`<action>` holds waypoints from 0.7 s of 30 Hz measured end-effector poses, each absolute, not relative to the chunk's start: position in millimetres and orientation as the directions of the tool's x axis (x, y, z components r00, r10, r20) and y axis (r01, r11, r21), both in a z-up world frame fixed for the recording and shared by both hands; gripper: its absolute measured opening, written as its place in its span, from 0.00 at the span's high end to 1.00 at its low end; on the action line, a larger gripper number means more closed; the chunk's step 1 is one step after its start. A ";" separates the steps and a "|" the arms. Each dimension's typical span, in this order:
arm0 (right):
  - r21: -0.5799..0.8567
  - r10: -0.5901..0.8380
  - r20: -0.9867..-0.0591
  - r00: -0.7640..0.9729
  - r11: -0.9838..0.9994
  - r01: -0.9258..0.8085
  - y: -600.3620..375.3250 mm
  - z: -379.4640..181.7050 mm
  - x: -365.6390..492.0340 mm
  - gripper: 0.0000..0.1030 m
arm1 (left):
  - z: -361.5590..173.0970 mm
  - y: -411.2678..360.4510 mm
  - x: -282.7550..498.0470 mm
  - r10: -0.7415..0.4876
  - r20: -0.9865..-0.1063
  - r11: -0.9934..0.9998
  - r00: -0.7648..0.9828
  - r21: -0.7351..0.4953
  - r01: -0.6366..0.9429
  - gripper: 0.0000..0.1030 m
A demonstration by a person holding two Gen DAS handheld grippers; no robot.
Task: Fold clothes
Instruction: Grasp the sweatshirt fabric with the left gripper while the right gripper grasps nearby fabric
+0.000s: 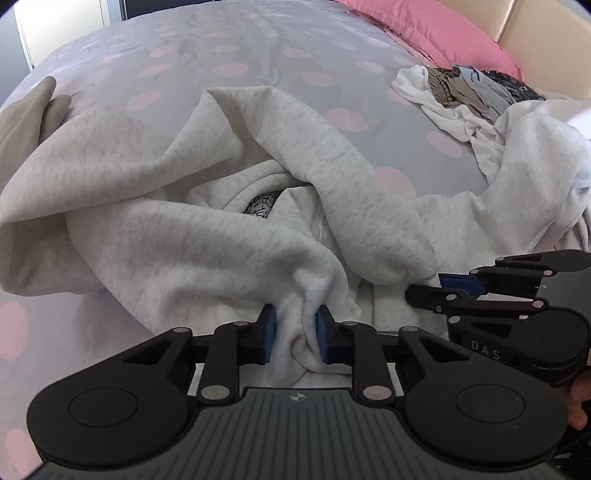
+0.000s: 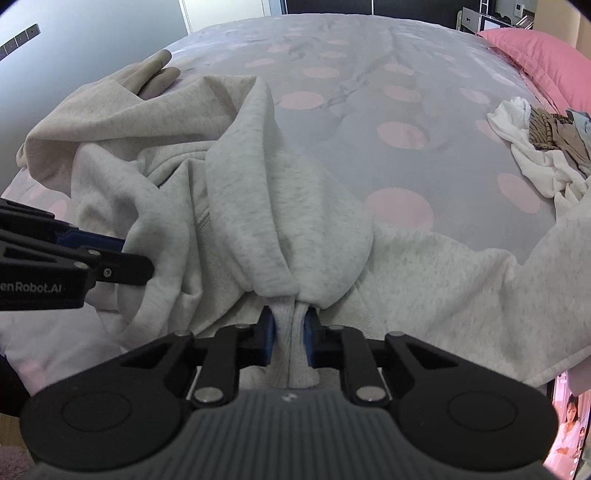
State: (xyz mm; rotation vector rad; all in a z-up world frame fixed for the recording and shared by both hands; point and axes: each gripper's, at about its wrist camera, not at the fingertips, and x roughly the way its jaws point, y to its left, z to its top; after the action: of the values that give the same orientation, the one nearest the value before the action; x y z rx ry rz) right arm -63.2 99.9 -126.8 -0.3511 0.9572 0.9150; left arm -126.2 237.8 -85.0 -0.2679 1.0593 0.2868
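Observation:
A light grey fleece sweatshirt (image 1: pixel 177 236) lies crumpled on a bed, a patterned neck label showing in its folds. In the left wrist view my left gripper (image 1: pixel 296 334) is shut on a bunched fold of the sweatshirt, its blue pads pressing the cloth from both sides. The right gripper (image 1: pixel 439 286) comes in from the right edge, its tips against the same garment. In the right wrist view my right gripper (image 2: pixel 289 334) is shut on a ribbed edge of the sweatshirt (image 2: pixel 258 206). The left gripper (image 2: pixel 125 254) reaches in from the left there.
The bed cover (image 1: pixel 258 66) is grey-lilac with pink dots. A pile of mixed clothes (image 1: pixel 465 96) lies at the far right, a beige garment (image 1: pixel 26 118) at the left. A pink pillow (image 1: pixel 436 33) sits at the back right. A hand (image 1: pixel 578 400) shows at the right edge.

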 end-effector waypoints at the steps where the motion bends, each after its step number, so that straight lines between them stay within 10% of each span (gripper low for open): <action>1: 0.135 0.521 -0.820 0.237 0.578 -0.805 98.9 -125.3 -66.4 0.86 | -83.7 238.1 -130.1 0.110 -0.884 0.933 0.453 -0.066 -0.354 0.83; 21: 0.218 0.485 -0.869 -0.099 0.195 -0.956 113.2 -129.3 -176.8 0.88 | -62.6 249.5 -240.8 0.149 -0.937 0.895 0.317 -0.008 -0.445 0.76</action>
State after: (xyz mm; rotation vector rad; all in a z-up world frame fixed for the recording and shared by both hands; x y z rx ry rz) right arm -176.8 113.2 -129.3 -0.5879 1.0594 1.3344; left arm -240.8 249.5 -62.6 -0.2867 1.1884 0.3978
